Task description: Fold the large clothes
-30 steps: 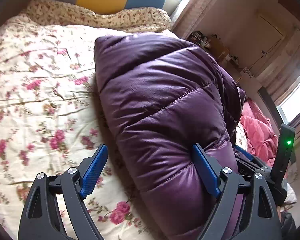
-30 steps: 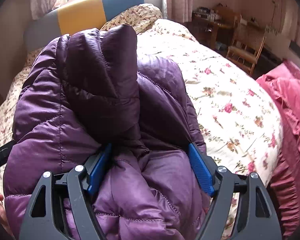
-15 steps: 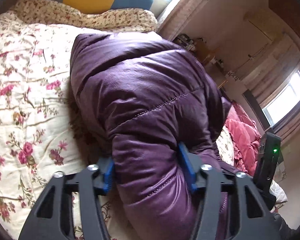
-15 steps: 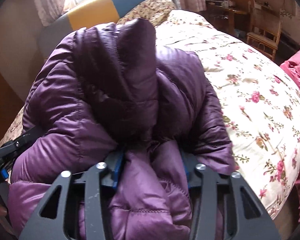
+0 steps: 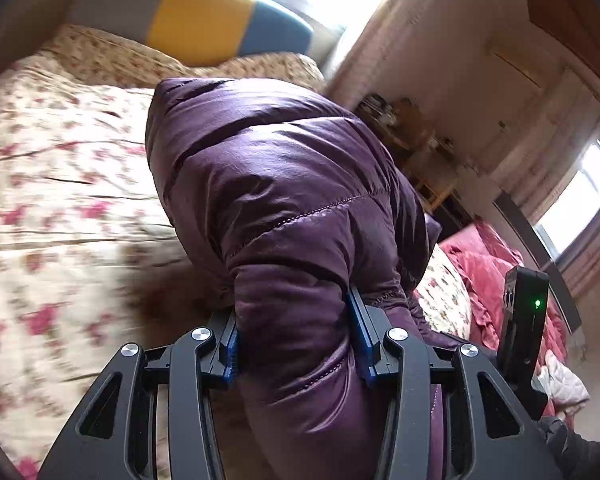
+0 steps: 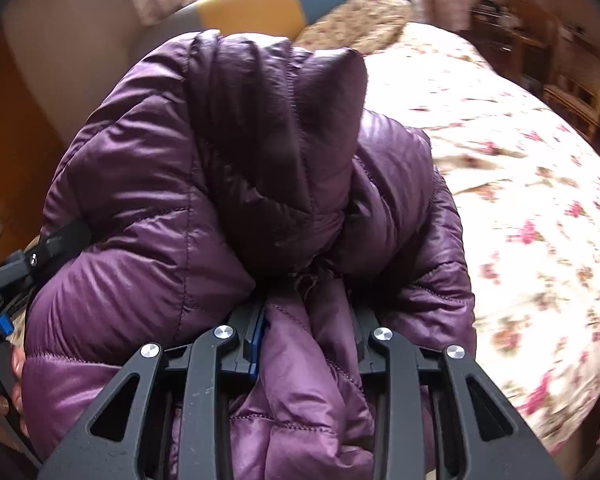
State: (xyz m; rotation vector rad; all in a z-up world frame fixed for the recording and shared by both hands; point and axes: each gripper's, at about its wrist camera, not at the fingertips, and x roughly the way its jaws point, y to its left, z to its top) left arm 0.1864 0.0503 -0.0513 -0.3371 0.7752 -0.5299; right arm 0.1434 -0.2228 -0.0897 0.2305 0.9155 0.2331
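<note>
Bulging between both tools, the glossy purple quilted down jacket [image 5: 284, 184] sits bunched on the bed, its puffy panels filling the middle of each wrist view. In the left wrist view its bulk rises from 6 o'clock toward 12 o'clock. In the right wrist view a darker folded panel stands up at 12 o'clock, over the paler lining gathered at 6 o'clock.

The left tool [image 5: 294, 330] points down at a slant, and its jaws are closing on a thick roll of the jacket, with the blue pads [image 5: 231, 344] pressed into the fabric on either side. The right tool [image 6: 306, 332] tilts down more steeply; its jaws are closing too, pinching a narrower gather of the jacket's edge so that the cloth puckers between them.

The cream bedspread with pink flowers [image 5: 60, 208] lies under the jacket, spreading to 9 o'clock in the left view and to 3 o'clock in the right. A grey, yellow and blue padded headboard [image 5: 196, 20] stands at 12 o'clock, with a small-flowered pillow [image 5: 112, 56] below it. Rumpled red bedding [image 5: 488, 272] lies at 3 o'clock in the left view, beside a black device with a green light [image 5: 524, 320]. Wooden furniture [image 6: 540, 40] stands at 2 o'clock in the right view, blurred. Fingers [image 6: 16, 364] show at 8 o'clock there, at the jacket's edge.
</note>
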